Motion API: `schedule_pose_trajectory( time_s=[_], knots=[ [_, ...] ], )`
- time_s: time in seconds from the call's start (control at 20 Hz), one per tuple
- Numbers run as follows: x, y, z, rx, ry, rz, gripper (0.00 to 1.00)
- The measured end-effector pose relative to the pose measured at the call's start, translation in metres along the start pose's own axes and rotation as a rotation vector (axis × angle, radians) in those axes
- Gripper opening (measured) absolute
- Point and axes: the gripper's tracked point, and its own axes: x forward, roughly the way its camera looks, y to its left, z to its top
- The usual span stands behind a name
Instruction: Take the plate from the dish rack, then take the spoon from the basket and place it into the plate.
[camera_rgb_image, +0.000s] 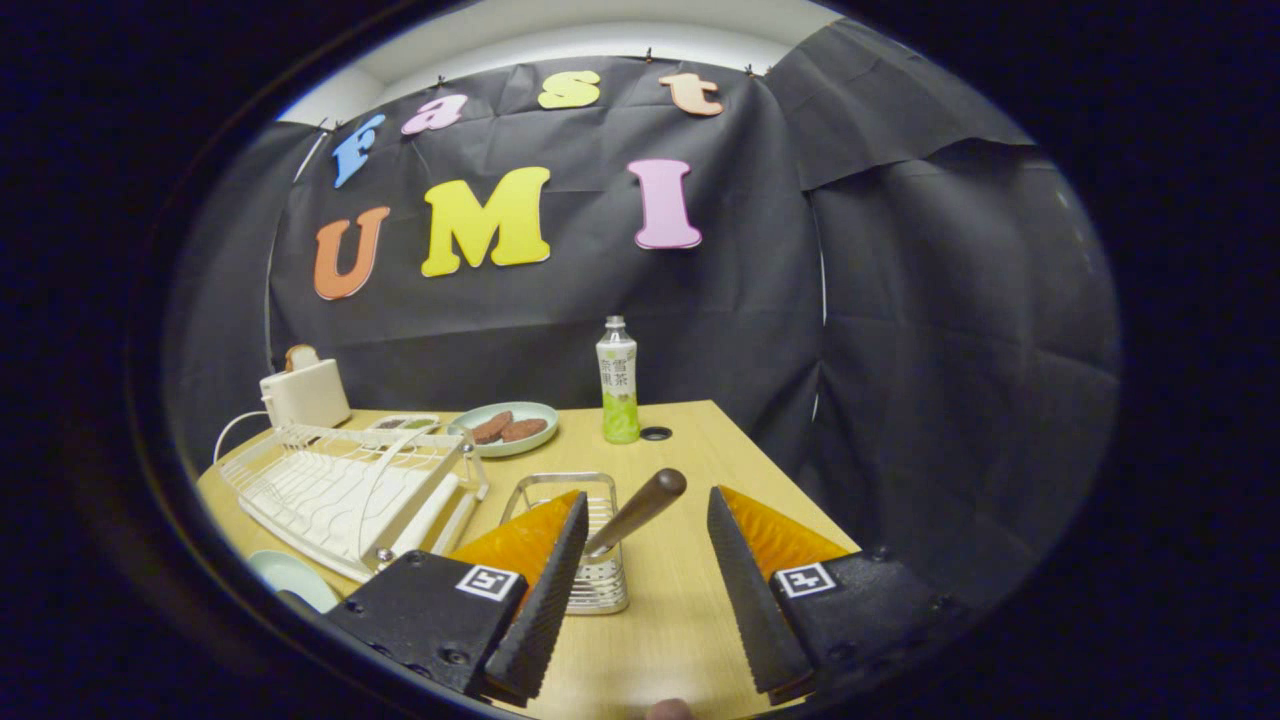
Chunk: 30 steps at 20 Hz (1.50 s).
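The gripper view looks forward and a little downward along its two parted fingers (578, 540) from close above the near edge of the table (690, 610), facing the far edge and the black booth wall (720, 320) behind it.

Brown-handled spoon (640, 508), white dish rack (350, 485)

Dim booth lit softly from above; surface (690, 610) evenly bright, shadows faint; strong fisheye curvature toward edges; centre sharp.
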Motion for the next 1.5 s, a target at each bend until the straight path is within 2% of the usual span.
schedule_pose_trajectory(
  time_s=[0.15,0.4,0.55,0.7,1.0,1.2,1.5],
  knots=[
    [0.008,0.010,-0.003,0.002,0.021,0.036,0.67],
    [0.009,0.027,0.003,0.017,0.028,0.072,0.31],
    [0.007,0.044,0.011,0.013,0.027,0.115,0.23],
    [0.009,0.047,0.017,-0.014,0.027,0.083,0.10],
    [-0.006,0.041,0.042,-0.056,-0.007,0.036,0.08],
    [-0.037,0.043,0.086,-0.091,-0.081,0.028,0.08],
    [-0.110,0.089,0.134,-0.073,-0.167,0.141,0.08]
  ],
)
